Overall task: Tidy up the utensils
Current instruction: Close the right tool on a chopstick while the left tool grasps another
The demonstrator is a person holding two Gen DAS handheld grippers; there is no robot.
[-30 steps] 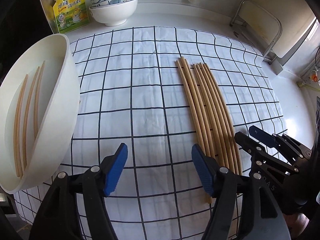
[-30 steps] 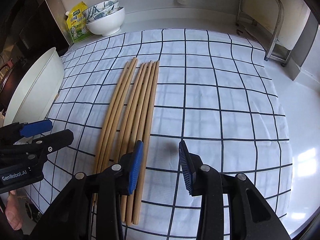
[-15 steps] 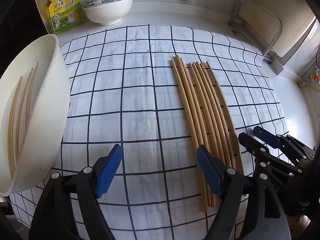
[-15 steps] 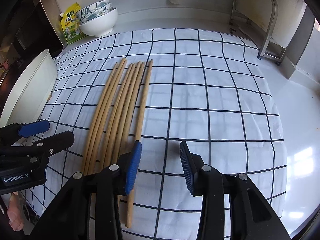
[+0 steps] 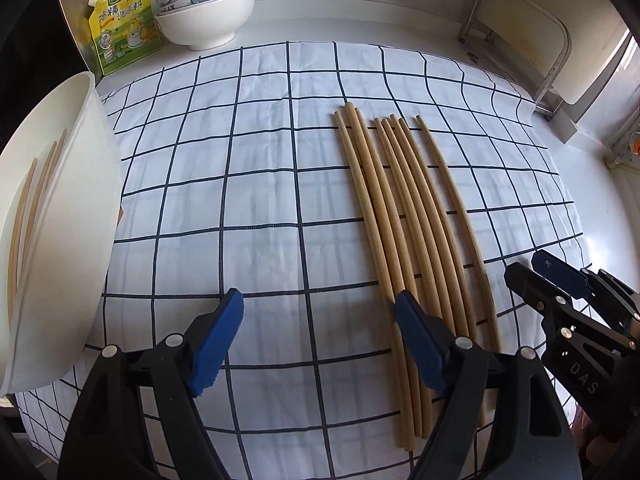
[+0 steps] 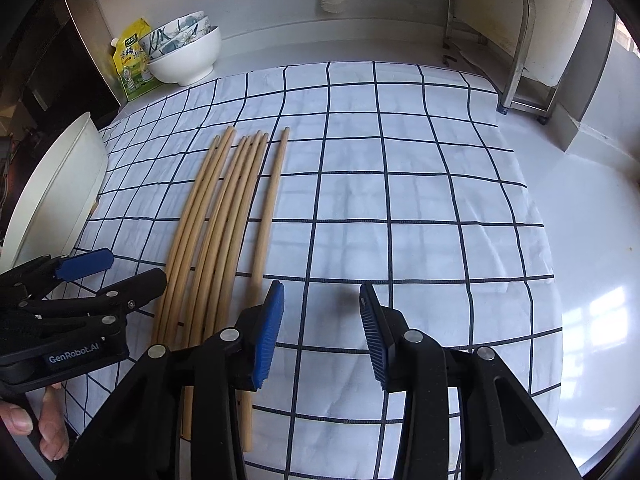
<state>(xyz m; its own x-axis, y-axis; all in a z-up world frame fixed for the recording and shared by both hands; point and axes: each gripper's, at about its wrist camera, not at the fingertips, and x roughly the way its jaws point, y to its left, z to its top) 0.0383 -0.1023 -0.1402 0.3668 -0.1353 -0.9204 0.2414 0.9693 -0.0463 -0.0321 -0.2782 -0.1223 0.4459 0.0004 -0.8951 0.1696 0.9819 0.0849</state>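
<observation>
Several wooden chopsticks lie side by side on the checked cloth, and one chopstick sits slightly apart on the right of the group. My left gripper hovers open just left of the bundle's near ends, its right pad over the leftmost sticks, holding nothing. My right gripper is open with only cloth between its pads; its left pad stands by the separated chopstick's near part. A white bin at the left holds three chopsticks.
Stacked bowls and a yellow seasoning pouch stand at the back left. A metal rack stands at the back right. A person's fingers show under the left gripper. Bare white counter borders the cloth on the right.
The left gripper's jaws have widened, and it has shifted a little toward the chopsticks. The rightmost chopstick now lies apart from the bundle, and the right gripper has drifted slightly right of it.
</observation>
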